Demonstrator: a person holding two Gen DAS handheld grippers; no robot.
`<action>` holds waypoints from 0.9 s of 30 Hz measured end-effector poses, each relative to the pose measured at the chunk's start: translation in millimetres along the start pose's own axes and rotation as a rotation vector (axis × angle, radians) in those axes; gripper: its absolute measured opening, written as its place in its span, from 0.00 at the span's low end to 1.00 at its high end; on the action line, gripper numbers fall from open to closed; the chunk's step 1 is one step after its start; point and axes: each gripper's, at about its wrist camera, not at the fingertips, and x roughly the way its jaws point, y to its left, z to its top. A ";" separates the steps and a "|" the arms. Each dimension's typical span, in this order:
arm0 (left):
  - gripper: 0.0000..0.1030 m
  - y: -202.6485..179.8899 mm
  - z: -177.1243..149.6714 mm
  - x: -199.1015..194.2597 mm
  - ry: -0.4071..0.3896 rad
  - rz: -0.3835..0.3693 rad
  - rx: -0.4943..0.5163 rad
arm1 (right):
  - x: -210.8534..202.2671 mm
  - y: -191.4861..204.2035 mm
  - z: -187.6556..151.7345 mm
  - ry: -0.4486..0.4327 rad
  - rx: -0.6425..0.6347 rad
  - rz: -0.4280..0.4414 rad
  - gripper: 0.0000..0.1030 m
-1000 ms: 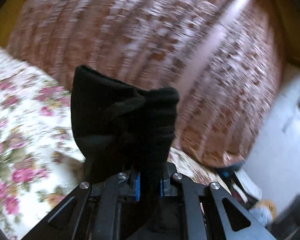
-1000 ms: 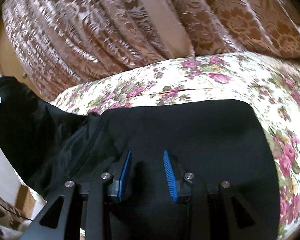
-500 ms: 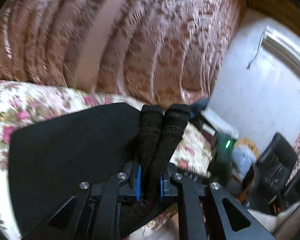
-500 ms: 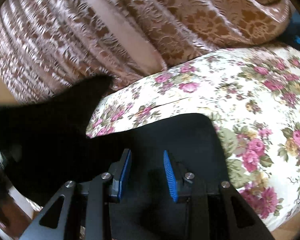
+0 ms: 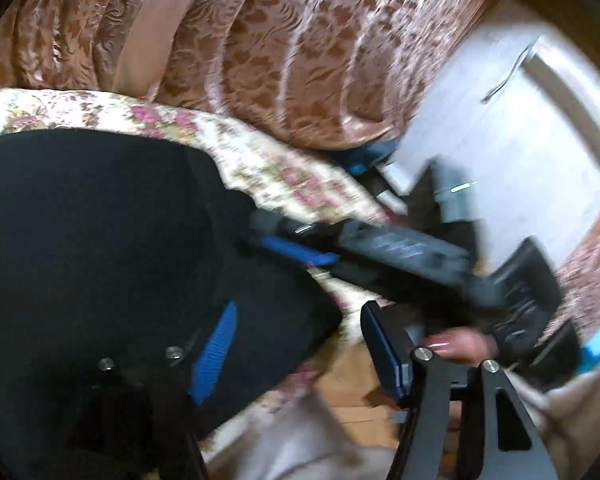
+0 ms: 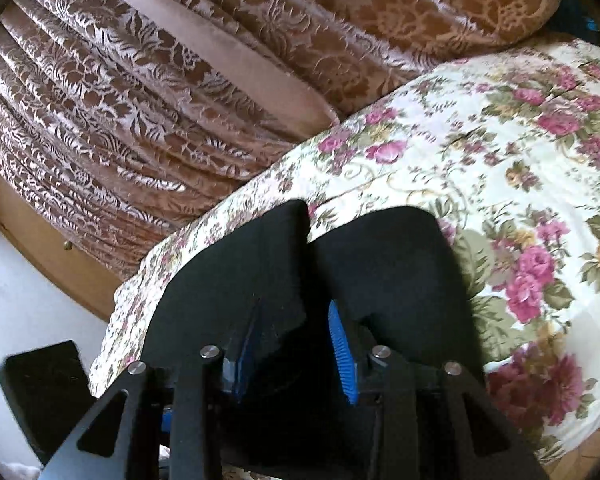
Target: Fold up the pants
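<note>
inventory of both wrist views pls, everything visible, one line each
black pants: one, black, lying folded on the floral cover.
floral cover: one, cream with pink roses, under the pants.
brocade bedspread: one, brown and gold, bunched behind the cover.
white wall: one, far right of the left view.
left gripper: black with blue pads, jaws opening, no cloth between them, over the pants' edge.
right gripper: black with blue pads, jaws part-way apart around pants fabric.
hand: one, behind the left gripper.

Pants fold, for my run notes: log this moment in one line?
pants: folded on floral bedspread | left tongs: opening, empty | right tongs: on pants
</note>
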 end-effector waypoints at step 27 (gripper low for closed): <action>0.65 105.6 -18.4 -97.5 -0.193 0.388 -0.338 | 41.3 15.0 1.3 0.156 -0.050 0.189 0.13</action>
